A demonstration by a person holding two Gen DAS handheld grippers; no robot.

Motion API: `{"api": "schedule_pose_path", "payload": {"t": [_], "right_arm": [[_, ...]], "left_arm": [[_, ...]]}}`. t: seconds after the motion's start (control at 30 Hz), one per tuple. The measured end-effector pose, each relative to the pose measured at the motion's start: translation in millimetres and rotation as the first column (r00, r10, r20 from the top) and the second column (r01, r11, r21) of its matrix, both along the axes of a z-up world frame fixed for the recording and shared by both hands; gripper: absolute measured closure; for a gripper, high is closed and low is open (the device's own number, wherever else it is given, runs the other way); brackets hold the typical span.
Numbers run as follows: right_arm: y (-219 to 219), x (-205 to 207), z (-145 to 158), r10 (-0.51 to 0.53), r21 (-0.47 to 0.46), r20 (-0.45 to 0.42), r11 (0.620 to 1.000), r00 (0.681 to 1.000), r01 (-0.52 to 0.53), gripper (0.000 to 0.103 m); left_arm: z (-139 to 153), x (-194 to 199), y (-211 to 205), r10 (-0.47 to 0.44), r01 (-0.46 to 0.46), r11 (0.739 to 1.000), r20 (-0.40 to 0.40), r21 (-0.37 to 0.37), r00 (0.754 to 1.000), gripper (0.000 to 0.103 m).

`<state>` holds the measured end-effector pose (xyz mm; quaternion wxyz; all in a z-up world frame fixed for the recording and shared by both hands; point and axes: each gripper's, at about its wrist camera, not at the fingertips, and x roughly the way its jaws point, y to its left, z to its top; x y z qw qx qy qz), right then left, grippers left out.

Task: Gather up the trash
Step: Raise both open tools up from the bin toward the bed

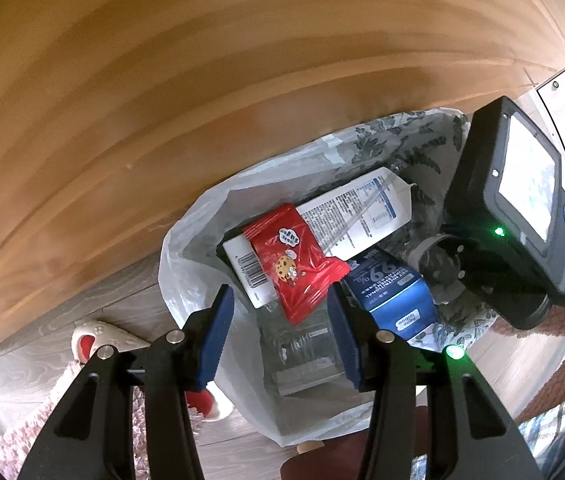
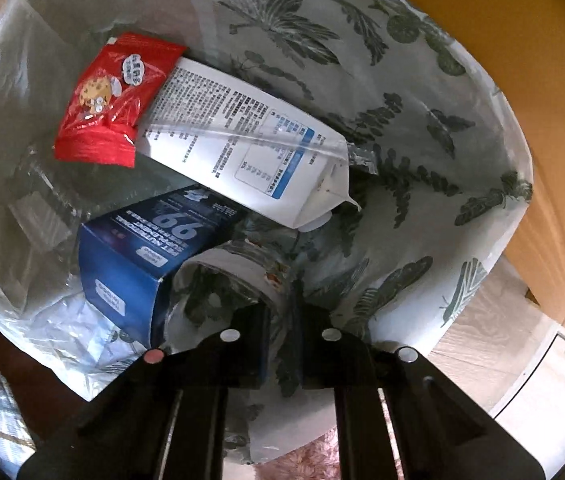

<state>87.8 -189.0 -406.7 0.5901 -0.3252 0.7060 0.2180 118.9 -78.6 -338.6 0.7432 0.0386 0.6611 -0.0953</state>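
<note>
An open plastic trash bag (image 1: 186, 272) (image 2: 402, 80), white with a green leaf print, sits on the floor. Inside lie a red cookie wrapper (image 1: 294, 264) (image 2: 110, 100), a white carton (image 1: 358, 212) (image 2: 242, 132), a blue box (image 1: 394, 296) (image 2: 138, 256), a clear plastic container (image 1: 306, 356) (image 2: 42, 200) and a pale ring-shaped roll (image 2: 234, 272). My left gripper (image 1: 280, 296) hangs over the bag's near rim, pointing down, its blue pads (image 1: 218, 336) apart with nothing gripped. My right gripper (image 2: 286, 312) (image 1: 438, 268) reaches in at the bag's other side, shut on the leaf-print bag wall.
A wooden cabinet front (image 1: 162, 100) rises behind the bag. On the pale wood-look floor (image 1: 22, 360) lie a red-and-white slipper (image 1: 90, 344) and a pink fluffy rug (image 1: 22, 432) (image 2: 302, 464). A white cabinet edge (image 2: 542, 380) shows at lower right.
</note>
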Motion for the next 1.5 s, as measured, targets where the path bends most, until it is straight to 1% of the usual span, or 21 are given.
{"api": "schedule_pose_path", "payload": {"t": [0.17, 0.23, 0.27, 0.3, 0.33, 0.37, 0.57, 0.63, 0.73, 0.8, 0.83, 0.87, 0.9, 0.97, 1.0, 1.1, 1.2, 1.33, 1.37, 1.4, 1.5], "right_arm": [[12, -7, -7, 0.049, -0.06, 0.024, 0.997, 0.999, -0.047, 0.096], [9, -13, -10, 0.051, -0.071, 0.026, 0.996, 0.998, -0.049, 0.094], [11, -15, -7, 0.049, -0.068, 0.03, 0.997, 0.998, -0.047, 0.085], [12, -16, -3, 0.047, -0.059, 0.038, 0.997, 0.998, -0.044, 0.069], [15, -17, 2, 0.046, -0.047, 0.044, 0.998, 0.998, -0.044, 0.062], [19, -18, 9, 0.043, -0.029, 0.055, 0.999, 0.998, -0.041, 0.051], [23, -20, 40, -0.006, 0.051, 0.073, 0.999, 0.997, 0.002, 0.05], [22, -20, 52, -0.027, 0.065, 0.086, 0.998, 0.996, 0.021, 0.045], [16, -23, 67, -0.068, 0.1, 0.102, 0.993, 0.992, 0.057, 0.038], [13, -23, 80, -0.091, 0.125, 0.114, 0.989, 0.989, 0.076, 0.021], [11, -22, 87, -0.103, 0.138, 0.121, 0.987, 0.987, 0.086, 0.017], [10, -23, 92, -0.119, 0.149, 0.129, 0.984, 0.984, 0.1, 0.015], [9, -22, 97, -0.135, 0.156, 0.13, 0.981, 0.982, 0.115, 0.013], [-1, -14, 94, -0.164, 0.166, 0.135, 0.976, 0.977, 0.14, 0.011], [-3, -15, 99, -0.182, 0.178, 0.139, 0.972, 0.974, 0.156, 0.011], [-6, -17, 112, -0.207, 0.203, 0.15, 0.964, 0.967, 0.175, 0.011], [-12, -19, 117, -0.238, 0.226, 0.162, 0.954, 0.958, 0.199, 0.011], [-20, -21, 127, -0.278, 0.249, 0.183, 0.941, 0.943, 0.229, 0.011], [-21, -21, 130, -0.285, 0.255, 0.188, 0.938, 0.94, 0.234, 0.011], [-23, -22, 135, -0.297, 0.267, 0.195, 0.933, 0.935, 0.241, 0.011], [-27, -23, 145, -0.323, 0.294, 0.214, 0.921, 0.922, 0.255, 0.011]], "left_arm": [[0, -1, 2, 0.008, -0.008, 1.0, -0.004, 0.001, 1.0, 0.057], [-1, -2, 3, 0.015, -0.015, 1.0, -0.01, 0.003, 1.0, 0.057], [-1, -1, 3, 0.017, -0.017, 1.0, -0.01, 0.002, 1.0, 0.057], [0, -2, 4, 0.019, -0.019, 1.0, -0.01, 0.002, 1.0, 0.057], [0, -2, 4, 0.02, -0.02, 1.0, -0.01, 0.003, 1.0, 0.057], [0, -2, 5, 0.021, -0.021, 1.0, -0.01, 0.004, 1.0, 0.057], [7, -7, 9, 0.044, -0.044, 0.999, -0.004, -0.005, 0.999, 0.057], [11, -8, 12, 0.054, -0.054, 0.998, 0.0, -0.012, 0.999, 0.057], [18, -11, 16, 0.069, -0.069, 0.997, 0.01, -0.023, 0.998, 0.057], [22, -13, 17, 0.075, -0.074, 0.997, 0.02, -0.024, 0.997, 0.057], [24, -14, 17, 0.076, -0.075, 0.997, 0.026, -0.019, 0.997, 0.056], [25, -14, 17, 0.076, -0.075, 0.997, 0.03, -0.017, 0.997, 0.05], [28, -15, 17, 0.076, -0.075, 0.997, 0.034, -0.021, 0.997, 0.044], [31, -17, 17, 0.075, -0.075, 0.997, 0.041, -0.022, 0.996, 0.039], [32, -17, 17, 0.075, -0.074, 0.997, 0.044, -0.02, 0.996, 0.035], [37, -20, 17, 0.074, -0.073, 0.997, 0.058, -0.014, 0.996, 0.03], [43, -23, 18, 0.075, -0.073, 0.997, 0.083, -0.019, 0.994, 0.024], [54, -25, 18, 0.079, -0.076, 0.997, 0.125, -0.031, 0.989, 0.021], [57, -26, 17, 0.08, -0.075, 0.996, 0.137, -0.037, 0.987, 0.016], [59, -27, 17, 0.081, -0.075, 0.996, 0.148, -0.042, 0.986, 0.013], [68, -28, 16, 0.083, -0.076, 0.996, 0.187, -0.043, 0.979, 0.013]]}}
